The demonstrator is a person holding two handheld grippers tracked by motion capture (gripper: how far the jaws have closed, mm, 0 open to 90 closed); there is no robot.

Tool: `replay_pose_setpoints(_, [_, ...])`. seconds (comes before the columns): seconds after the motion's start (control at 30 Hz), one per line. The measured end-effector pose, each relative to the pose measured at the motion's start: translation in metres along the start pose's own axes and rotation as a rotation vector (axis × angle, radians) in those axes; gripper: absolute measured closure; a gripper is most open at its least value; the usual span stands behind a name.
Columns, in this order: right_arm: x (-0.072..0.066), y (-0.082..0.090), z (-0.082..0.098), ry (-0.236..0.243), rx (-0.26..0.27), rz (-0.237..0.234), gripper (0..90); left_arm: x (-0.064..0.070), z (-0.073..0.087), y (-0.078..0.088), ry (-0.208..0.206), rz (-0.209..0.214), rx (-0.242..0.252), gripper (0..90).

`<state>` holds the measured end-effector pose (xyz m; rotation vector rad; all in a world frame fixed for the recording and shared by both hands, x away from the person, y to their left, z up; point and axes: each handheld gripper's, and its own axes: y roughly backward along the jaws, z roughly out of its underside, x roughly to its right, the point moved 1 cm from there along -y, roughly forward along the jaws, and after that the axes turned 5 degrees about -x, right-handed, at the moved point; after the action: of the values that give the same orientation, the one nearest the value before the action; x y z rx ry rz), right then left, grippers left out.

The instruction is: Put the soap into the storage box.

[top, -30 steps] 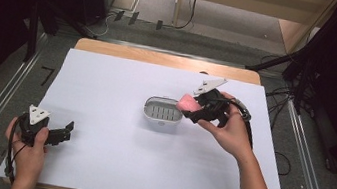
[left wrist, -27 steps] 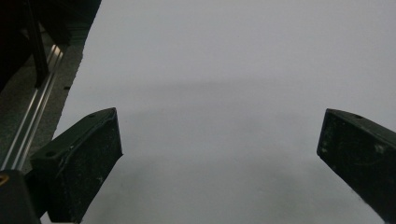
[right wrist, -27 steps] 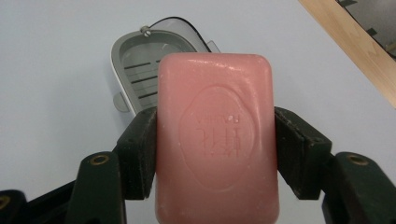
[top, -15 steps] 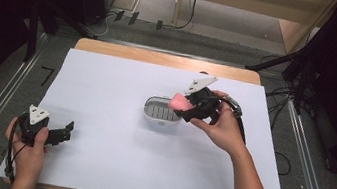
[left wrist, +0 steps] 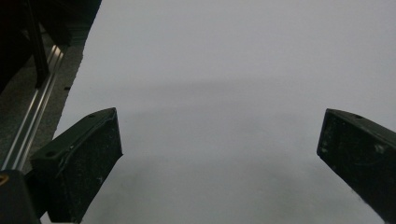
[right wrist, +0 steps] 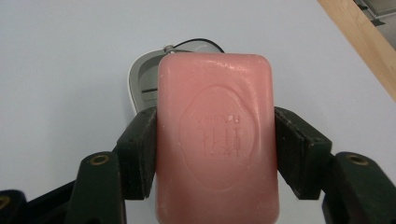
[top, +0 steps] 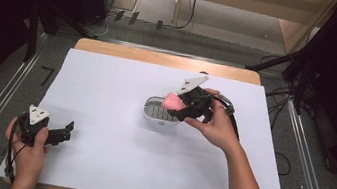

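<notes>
Pink soap (right wrist: 217,135), embossed stamp unreadable

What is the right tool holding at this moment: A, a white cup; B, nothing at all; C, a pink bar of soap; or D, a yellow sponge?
C: in the right gripper view the right tool has its two jaws pressed against the long sides of a pink bar of soap, held above the grey soap dish.
</notes>
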<state>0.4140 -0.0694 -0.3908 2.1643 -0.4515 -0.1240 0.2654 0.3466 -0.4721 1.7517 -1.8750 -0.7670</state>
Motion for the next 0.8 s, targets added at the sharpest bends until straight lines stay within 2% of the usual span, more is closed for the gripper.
replay_pose_setpoints(0.07, [0.000, -0.001, -0.001, 0.007, -0.003, -0.003, 38.5, 0.000, 0.000, 0.000, 0.000, 0.000, 0.001, 0.1])
replay_pose_setpoints(0.17, [-0.003, -0.005, -0.004, 0.045, 0.001, -0.016, 38.6, 0.000, 0.000, 0.000, 0.001, 0.002, 0.001, 0.1])
replay_pose_setpoints(0.4, [-0.005, -0.011, -0.009, 0.075, -0.002, -0.033, 38.5, 0.000, 0.000, 0.000, 0.003, 0.004, -0.001, 0.1])
replay_pose_setpoints(0.57, [-0.006, -0.016, -0.011, 0.116, -0.013, -0.032, 38.5, 0.000, 0.000, 0.000, 0.003, 0.005, -0.001, 0.1])
replay_pose_setpoints(0.8, [-0.004, -0.021, -0.013, 0.137, -0.026, -0.034, 38.5, 0.000, 0.000, 0.000, 0.006, 0.007, 0.000, 0.1])
